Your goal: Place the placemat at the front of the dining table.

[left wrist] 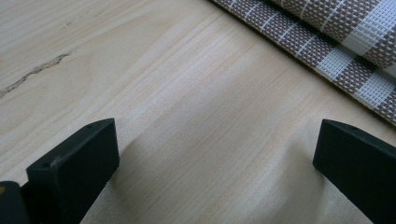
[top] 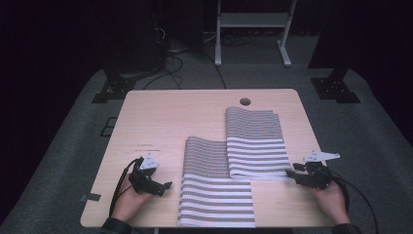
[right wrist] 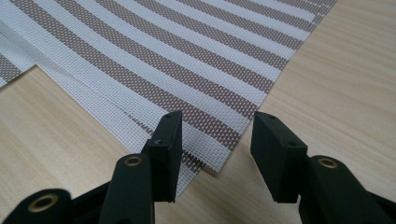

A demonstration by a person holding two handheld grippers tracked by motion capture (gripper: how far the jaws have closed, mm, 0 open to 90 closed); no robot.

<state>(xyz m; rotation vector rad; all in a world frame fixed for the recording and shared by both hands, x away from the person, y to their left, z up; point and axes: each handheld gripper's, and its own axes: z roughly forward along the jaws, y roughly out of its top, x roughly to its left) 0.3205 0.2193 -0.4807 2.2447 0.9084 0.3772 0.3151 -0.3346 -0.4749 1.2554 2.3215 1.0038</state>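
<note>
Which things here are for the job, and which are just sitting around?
For the job:
- far striped mat, its near corner between the open right gripper
- near striped mat
- left gripper, open over bare table

Just around:
- cables on the floor
- white stand behind

1. The right gripper (right wrist: 215, 154) is holding its jaws apart.
2. The striped mat (right wrist: 187, 60) is lying with its corner between them, resting on the wooden table (right wrist: 341, 70).
</note>
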